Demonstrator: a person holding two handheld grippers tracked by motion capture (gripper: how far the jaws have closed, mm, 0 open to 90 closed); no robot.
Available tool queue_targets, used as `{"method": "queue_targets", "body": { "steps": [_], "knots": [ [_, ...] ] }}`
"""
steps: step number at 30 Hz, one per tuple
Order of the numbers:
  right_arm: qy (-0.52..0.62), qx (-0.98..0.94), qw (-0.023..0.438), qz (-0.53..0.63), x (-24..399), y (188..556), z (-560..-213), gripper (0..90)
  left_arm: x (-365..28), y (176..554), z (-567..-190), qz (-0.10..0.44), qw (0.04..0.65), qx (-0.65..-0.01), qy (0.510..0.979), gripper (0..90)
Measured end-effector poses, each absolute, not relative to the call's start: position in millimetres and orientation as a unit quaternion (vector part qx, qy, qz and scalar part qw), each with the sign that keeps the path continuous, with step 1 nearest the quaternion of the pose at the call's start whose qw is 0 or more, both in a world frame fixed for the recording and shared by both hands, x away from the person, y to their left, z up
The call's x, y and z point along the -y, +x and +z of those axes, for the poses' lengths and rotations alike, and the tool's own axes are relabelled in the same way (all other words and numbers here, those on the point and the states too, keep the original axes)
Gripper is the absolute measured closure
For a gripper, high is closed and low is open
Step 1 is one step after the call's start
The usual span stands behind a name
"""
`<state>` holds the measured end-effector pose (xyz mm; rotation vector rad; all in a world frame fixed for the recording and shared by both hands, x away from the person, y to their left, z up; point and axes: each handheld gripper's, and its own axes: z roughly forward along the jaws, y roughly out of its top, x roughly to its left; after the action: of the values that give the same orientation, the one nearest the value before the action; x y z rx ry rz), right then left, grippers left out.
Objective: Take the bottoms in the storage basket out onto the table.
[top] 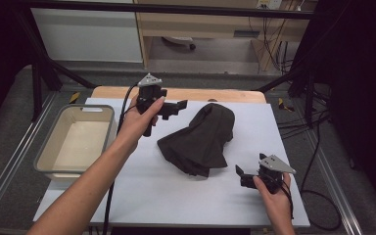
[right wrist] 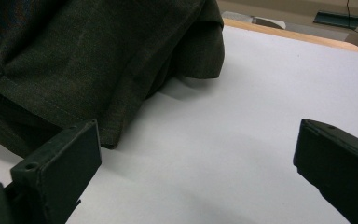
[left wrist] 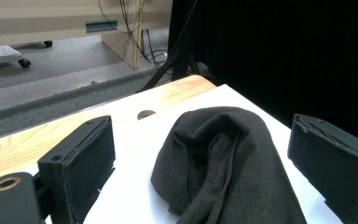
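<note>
Dark cloth point(top: 201, 139) sits crumpled mid-counter point(top: 176, 196) on the white sheet, bunched into a hump at its far end, loose folds spreading toward the near side. Left tool point(top: 178, 105) held above the counter just beside the cloth's far-left edge, jaws spread wide, nothing between them; in the left gripper view the cloth point(left wrist: 223, 163) lies ahead between the jaws, not touched. Right tool point(top: 240, 175) low near the cloth's near-right corner, jaws also spread apart, empty; cloth hem point(right wrist: 74, 70) just ahead of its left jaw. Beige tub point(top: 46, 161) sits off the counter's left edge.
</note>
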<state>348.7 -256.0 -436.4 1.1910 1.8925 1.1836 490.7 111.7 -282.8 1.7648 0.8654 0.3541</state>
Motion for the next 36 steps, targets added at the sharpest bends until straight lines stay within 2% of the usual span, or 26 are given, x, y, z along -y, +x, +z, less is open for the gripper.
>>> {"method": "queue_targets", "body": {
  "steps": [18, 26, 36],
  "knots": [
    [0.446, -0.716, 0.298, 0.447, 255.8, 347.9, -436.9, 1.5, -145.8, 482.4, -281.5, 0.169, 0.548, -0.369, 0.732, 7.1],
    [0.45, -0.714, 0.299, 0.445, 257.9, 346.4, -436.3, 1.5, -176.6, 472.4, -277.5, 0.186, 0.536, -0.363, 0.739, 6.7],
    [0.449, -0.715, 0.302, 0.443, 258.8, 345.6, -436.3, 1.7, -216.2, 452.3, -290.6, 0.183, 0.545, -0.388, 0.721, 6.7]
  ]
}}
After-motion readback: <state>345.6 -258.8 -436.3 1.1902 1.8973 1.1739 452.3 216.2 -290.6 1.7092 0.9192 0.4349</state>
